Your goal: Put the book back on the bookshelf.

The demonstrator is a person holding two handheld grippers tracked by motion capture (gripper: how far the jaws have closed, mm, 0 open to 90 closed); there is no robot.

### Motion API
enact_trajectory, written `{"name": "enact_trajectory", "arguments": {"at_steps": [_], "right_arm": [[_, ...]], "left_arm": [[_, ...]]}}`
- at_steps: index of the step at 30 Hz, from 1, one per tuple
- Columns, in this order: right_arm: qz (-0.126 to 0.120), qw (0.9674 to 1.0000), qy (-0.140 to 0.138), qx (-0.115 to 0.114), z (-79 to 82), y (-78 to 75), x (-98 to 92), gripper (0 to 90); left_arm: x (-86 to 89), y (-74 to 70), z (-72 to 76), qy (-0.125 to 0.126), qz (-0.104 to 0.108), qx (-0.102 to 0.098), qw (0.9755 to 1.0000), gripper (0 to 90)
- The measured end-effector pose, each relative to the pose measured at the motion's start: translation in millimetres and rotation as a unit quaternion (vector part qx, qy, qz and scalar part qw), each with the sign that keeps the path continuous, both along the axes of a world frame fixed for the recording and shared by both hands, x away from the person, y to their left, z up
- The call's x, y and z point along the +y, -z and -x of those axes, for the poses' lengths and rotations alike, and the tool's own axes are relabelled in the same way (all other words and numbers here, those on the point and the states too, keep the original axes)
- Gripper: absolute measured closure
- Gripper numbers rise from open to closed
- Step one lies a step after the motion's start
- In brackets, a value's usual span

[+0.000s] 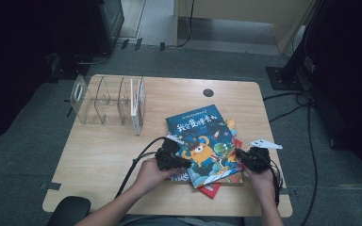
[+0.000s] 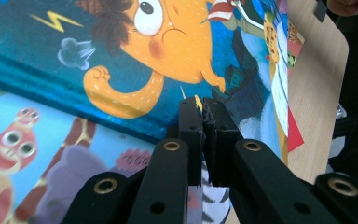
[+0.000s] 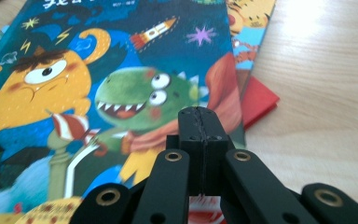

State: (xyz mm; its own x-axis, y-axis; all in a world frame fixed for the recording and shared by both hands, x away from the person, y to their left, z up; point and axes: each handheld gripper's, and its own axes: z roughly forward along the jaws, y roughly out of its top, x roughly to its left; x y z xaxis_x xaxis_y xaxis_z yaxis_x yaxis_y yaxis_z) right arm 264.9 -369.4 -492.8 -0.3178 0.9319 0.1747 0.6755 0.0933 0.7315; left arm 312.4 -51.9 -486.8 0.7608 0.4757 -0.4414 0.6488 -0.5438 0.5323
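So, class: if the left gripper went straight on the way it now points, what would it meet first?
Probably the top picture book: the left gripper, jaws together, points at its blue cover beside the orange monster. Whether the tips already touch is unclear.

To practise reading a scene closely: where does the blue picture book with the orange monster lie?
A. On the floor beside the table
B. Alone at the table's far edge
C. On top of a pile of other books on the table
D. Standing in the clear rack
C: the blue picture book lies flat on top of the other books, and the clear rack stands apart from it.
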Motion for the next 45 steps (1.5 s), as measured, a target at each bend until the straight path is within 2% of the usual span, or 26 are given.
{"name": "enact_trajectory", "arguments": {"at_steps": [2, 8, 11, 15, 18, 20, 22, 24, 29, 45], "right_arm": [[0.001, 1.0000, 0.003, 0.001, 5.1, -0.5, -1.0, 90.0], [0.009, 0.9999, 0.009, 0.004, 23.4, -2.7, -3.1, 90.0], [0.003, 0.9999, 0.013, 0.003, 29.9, -0.3, -4.4, 90.0], [0.015, 0.9998, 0.013, 0.002, 42.1, -0.9, -4.2, 90.0], [0.014, 0.9998, 0.015, 0.005, 48.8, -0.9, -6.0, 90.0], [0.012, 0.9998, 0.011, 0.009, 53.1, -1.2, -8.0, 90.0], [0.027, 0.9991, 0.002, 0.033, 57.3, 1.1, -7.8, 90.0], [0.033, 0.9987, -0.003, 0.040, 59.4, 3.6, -7.9, 90.0], [0.010, 0.9994, 0.009, 0.033, 54.6, 3.5, -10.8, 90.0], [0.009, 0.9992, 0.026, 0.028, 17.2, 5.8, -22.2, 90.0]], "left_arm": [[0.4, -2.7, -1.5, -0.003, -0.008, -0.006, 0.9999, 86.3], [15.7, -15.0, -15.7, -0.026, 0.004, -0.009, 0.9996, 86.3], [19.3, -19.2, -20.2, -0.029, 0.002, -0.016, 0.9994, 86.3], [25.8, -24.4, -27.3, -0.044, 0.006, -0.021, 0.9988, 85.9], [32.9, -28.4, -33.1, -0.054, 0.011, -0.026, 0.9982, 85.8], [37.1, -30.8, -36.0, -0.062, 0.012, -0.027, 0.9977, 85.9], [41.0, -32.1, -38.4, -0.068, 0.013, -0.029, 0.9972, 85.8], [44.1, -32.4, -40.2, -0.073, 0.012, -0.029, 0.9968, 85.2], [49.8, -32.8, -40.9, -0.084, 0.012, -0.028, 0.9960, 84.9], [77.4, -28.6, -33.2, -0.120, 0.010, -0.024, 0.9925, 84.8]]}}
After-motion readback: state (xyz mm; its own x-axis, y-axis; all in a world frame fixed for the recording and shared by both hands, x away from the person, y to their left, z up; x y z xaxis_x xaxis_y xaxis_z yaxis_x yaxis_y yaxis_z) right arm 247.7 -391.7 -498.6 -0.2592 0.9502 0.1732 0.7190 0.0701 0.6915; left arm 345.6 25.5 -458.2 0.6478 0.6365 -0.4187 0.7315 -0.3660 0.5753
